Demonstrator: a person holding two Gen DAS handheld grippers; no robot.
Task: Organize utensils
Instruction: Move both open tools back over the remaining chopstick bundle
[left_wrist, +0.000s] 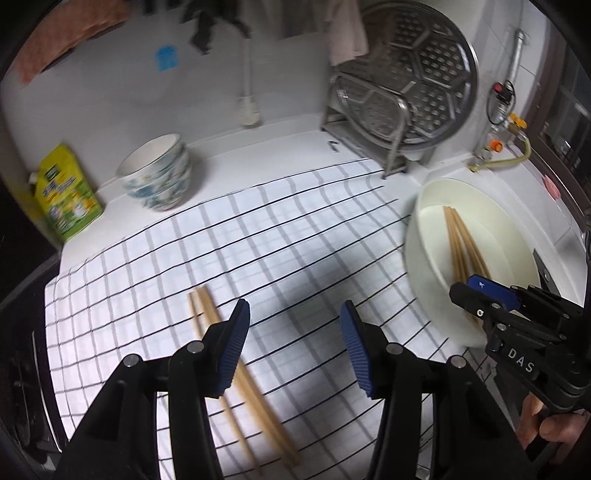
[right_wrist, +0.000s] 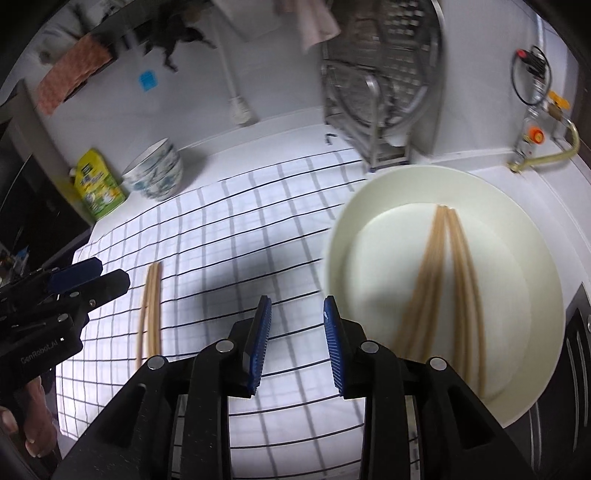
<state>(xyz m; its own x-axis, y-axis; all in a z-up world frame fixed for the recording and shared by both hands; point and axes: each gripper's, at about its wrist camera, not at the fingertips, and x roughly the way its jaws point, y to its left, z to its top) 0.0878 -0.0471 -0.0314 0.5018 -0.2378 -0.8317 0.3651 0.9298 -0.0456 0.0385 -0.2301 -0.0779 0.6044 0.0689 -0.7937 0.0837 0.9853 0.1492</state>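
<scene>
The left gripper (left_wrist: 293, 314) is held spread and empty above a checked cloth (left_wrist: 295, 221), just right of 2 chopsticks (left_wrist: 236, 376) lying side by side on it. The right gripper (right_wrist: 297, 310) is likewise parted and empty, poised over the cloth by the near rim of a cream plate (right_wrist: 517, 236). Several more chopsticks (right_wrist: 443, 280) are seen resting in that plate, fanned out toward the camera. Stacked bowls (left_wrist: 159, 173) stand beyond the cloth.
</scene>
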